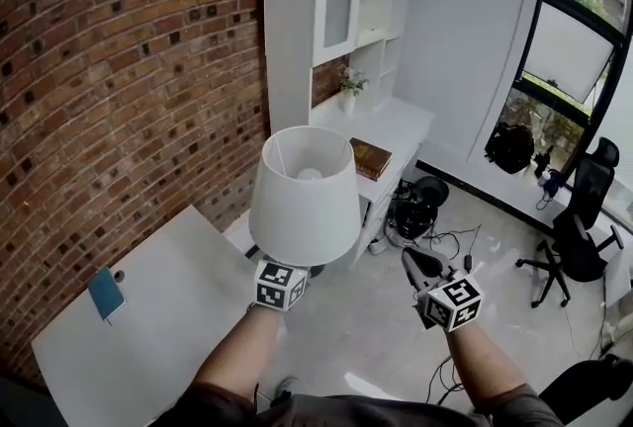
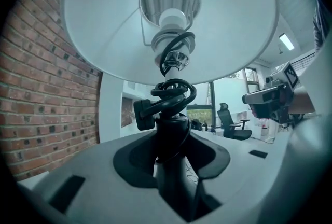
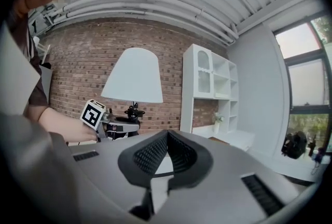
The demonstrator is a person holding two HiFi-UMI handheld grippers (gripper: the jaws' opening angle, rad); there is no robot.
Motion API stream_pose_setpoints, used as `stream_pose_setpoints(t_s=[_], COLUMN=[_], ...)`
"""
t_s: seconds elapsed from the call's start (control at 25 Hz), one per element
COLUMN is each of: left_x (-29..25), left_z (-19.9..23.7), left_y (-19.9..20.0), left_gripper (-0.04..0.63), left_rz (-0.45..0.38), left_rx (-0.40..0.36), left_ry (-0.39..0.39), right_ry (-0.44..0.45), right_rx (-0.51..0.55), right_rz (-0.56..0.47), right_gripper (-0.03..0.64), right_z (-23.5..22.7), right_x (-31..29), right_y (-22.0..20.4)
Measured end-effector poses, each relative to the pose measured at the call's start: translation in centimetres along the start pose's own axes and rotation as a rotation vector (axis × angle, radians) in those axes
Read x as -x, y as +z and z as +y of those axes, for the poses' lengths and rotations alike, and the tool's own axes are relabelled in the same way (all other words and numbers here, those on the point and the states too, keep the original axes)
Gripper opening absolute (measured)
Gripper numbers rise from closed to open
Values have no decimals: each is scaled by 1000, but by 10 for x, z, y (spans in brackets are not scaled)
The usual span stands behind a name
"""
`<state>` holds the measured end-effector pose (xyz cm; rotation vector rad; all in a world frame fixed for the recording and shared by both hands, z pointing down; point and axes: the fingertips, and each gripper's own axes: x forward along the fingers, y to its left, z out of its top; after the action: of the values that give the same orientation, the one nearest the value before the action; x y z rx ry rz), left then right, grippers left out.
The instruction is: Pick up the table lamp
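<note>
Brick wall point(image 1: 119, 69) L, shelf unit point(image 1: 336, 0) ahead; open floor point(image 1: 475, 257) R.

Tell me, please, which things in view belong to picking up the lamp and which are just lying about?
Job: table lamp with white shade and black stem; left gripper, clamped on its stem; right gripper, empty.
Lying about: blue card on white table; brown book; small potted plant; black office chair; black bag.
</note>
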<state>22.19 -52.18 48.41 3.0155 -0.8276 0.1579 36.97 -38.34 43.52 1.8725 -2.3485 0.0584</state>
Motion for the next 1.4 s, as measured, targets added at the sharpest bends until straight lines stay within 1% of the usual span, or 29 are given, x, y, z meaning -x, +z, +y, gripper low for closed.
stream_pose_setpoints(t_s=[0.16, 0.4, 0.48, 0.64, 0.96, 1.12, 1.4], left_x=[-20, -43, -49, -56, -54, -52, -51], left_z=[-34, -91, -110, -149, -237, -273, -314], left_y=[36, 84, 98, 120, 152, 165, 187], left_gripper=[140, 140, 140, 140, 140, 140, 140], left_rz=[-9, -31, -35, -42, -54, -58, -65], left_rx=[-25, -45, -64, -103, -110, -112, -83], left_ry=[-96, -236, -282, -366, -556, -622, -696], right_ry=[-81, -204, -243, -297, -445, -507, -551], right_rx=[-27, -22, -32, -57, -55, -69, -81], right_rz=[1, -27, -26, -5, 29, 38, 58], right_gripper=[-6, -6, -6, -6, -6, -6, -6], right_z=[-22, -50, -56, -66, -82, -90, -100], right_x=[32, 90, 109, 149, 232, 264, 293], right_y=[20, 51, 59, 62, 76, 78, 80])
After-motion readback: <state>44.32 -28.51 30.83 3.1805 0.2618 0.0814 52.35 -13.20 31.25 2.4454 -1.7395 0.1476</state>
